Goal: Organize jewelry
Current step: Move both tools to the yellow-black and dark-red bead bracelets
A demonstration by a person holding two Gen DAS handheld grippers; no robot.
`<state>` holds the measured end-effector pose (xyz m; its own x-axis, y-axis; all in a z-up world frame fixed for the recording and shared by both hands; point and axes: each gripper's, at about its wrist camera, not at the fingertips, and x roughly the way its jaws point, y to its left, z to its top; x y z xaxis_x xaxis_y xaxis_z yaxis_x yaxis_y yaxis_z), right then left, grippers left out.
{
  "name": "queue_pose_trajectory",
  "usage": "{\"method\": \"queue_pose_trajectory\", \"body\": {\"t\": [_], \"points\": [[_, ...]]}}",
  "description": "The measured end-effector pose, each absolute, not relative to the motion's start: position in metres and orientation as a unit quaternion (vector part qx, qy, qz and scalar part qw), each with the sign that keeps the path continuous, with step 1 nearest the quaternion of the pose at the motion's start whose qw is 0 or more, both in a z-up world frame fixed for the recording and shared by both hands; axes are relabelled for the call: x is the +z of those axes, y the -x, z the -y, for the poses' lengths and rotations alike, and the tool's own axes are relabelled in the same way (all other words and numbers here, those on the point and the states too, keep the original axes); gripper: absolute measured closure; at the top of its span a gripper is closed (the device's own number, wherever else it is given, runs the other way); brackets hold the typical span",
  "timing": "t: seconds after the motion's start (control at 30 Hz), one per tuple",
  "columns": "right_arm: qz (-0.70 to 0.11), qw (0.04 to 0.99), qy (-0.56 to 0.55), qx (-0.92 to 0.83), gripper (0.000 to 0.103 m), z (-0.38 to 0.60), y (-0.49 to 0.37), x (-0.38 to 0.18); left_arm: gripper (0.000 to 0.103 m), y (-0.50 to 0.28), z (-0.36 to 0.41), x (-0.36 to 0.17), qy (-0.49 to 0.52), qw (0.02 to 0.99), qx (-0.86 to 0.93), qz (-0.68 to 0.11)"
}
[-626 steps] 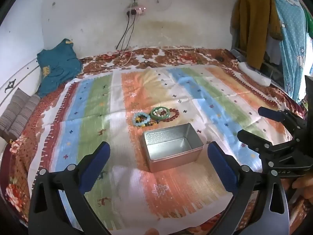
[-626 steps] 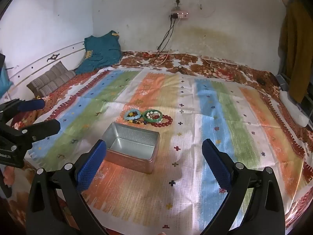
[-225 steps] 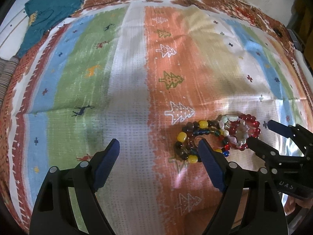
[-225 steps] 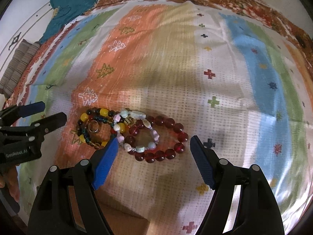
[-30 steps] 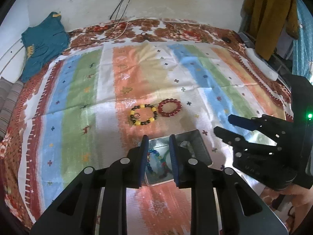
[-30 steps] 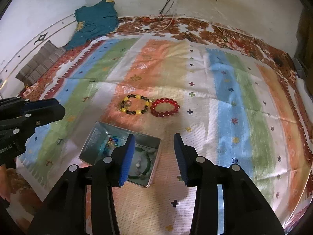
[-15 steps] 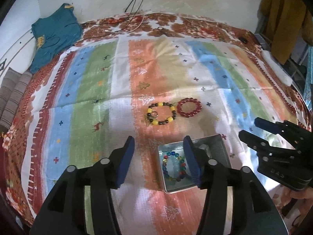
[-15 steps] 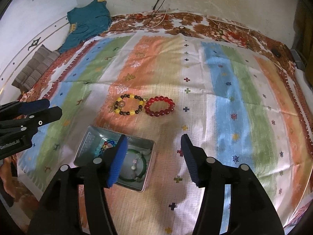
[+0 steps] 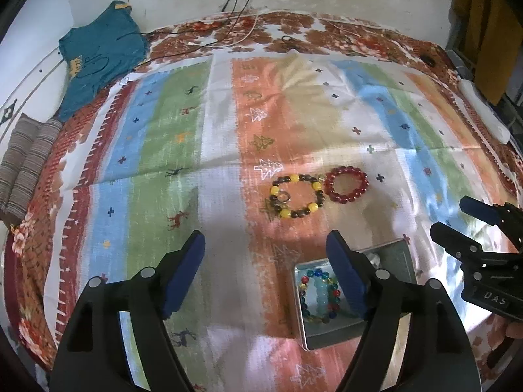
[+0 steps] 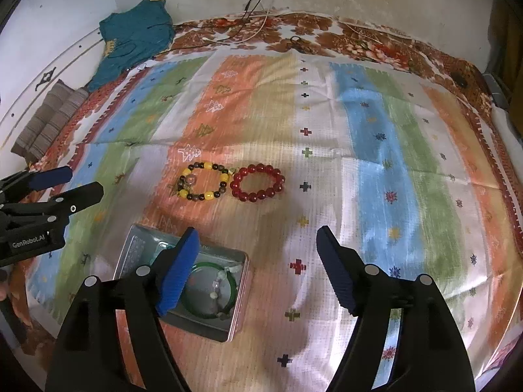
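Note:
A yellow-and-brown bead bracelet (image 9: 296,196) (image 10: 204,181) and a red bead bracelet (image 9: 346,184) (image 10: 257,182) lie side by side on the striped cloth. Nearer me, a metal tin (image 9: 389,259) (image 10: 135,248) holds a multicoloured bead bracelet (image 9: 318,295) and a green bangle (image 10: 214,289). My left gripper (image 9: 266,271) hovers to the left of the tin, its jaws opening with nothing between them. Over the tin's right side, my right gripper (image 10: 256,266) is also opening and holds nothing.
The striped cloth (image 9: 183,150) covers a floral bedsheet. A teal garment (image 9: 98,55) and a folded striped cloth (image 9: 23,166) lie at the far left. Cables (image 9: 235,32) run down the wall at the back. Clothes (image 9: 483,26) hang at the right.
Both grippers' jaws have spread from nearly shut to wide apart. Both have moved forward and lower toward the two bracelets on the cloth, which now appear larger.

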<state>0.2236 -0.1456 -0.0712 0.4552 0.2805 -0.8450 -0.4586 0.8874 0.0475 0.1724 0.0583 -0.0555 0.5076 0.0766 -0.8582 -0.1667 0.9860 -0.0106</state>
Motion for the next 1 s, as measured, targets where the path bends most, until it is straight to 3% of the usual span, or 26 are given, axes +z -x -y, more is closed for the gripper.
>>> {"method": "queue_pose_trajectory", "body": {"t": [1.0], "points": [[-0.498, 0.836, 0.111, 0.204, 0.024, 0.122, -0.276, -0.105, 0.022, -0.237, -0.084, -0.111, 0.041, 0.840, 0.083, -0.534]]}}
